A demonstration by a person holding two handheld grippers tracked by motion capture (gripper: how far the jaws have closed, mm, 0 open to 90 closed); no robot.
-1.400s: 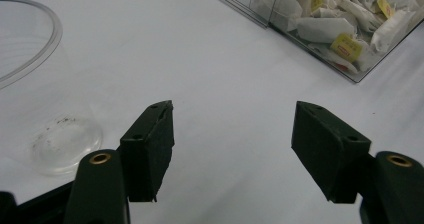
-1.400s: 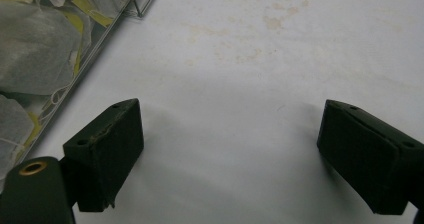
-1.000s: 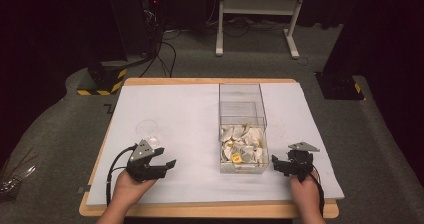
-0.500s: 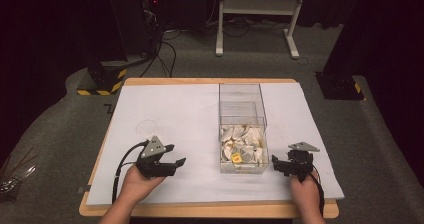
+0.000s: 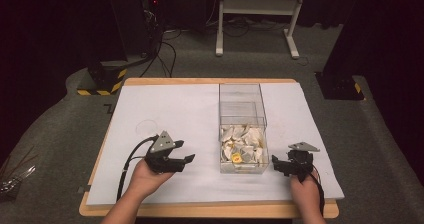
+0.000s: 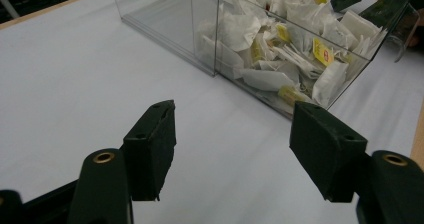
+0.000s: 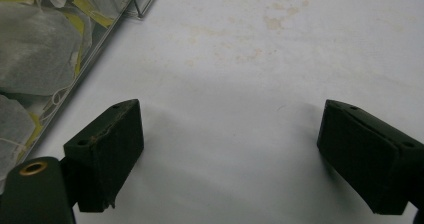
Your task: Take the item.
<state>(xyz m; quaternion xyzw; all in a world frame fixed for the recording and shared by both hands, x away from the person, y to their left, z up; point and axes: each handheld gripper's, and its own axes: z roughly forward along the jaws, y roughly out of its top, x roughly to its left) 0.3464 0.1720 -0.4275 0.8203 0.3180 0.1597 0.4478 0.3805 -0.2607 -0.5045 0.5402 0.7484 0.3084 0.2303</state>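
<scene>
A clear plastic box (image 5: 242, 115) stands right of the table's middle, its far compartment empty and its near one piled with white tea bags (image 5: 242, 146) carrying yellow tags. My left gripper (image 5: 185, 151) is held open just left of the box, jaws pointing at it. Its own view looks between the open jaws (image 6: 232, 119) at the box wall (image 6: 200, 39) and tea bags (image 6: 280, 39). Held low over the sheet, my right gripper (image 5: 276, 165) is open close to the box's near right corner. Between its jaws (image 7: 230, 114) lies bare white sheet, with the box wall (image 7: 95, 44) at left.
A white sheet (image 5: 175, 104) covers the wooden table. A small clear round cup or lid (image 5: 146, 127) sits at the left, behind my left hand. Faint brownish stains (image 7: 272, 21) mark the sheet near the right gripper. Dark equipment, cables and a white stand crowd the floor beyond.
My left gripper has moved right, away from the clear round item and toward the box. The right gripper has stayed put.
</scene>
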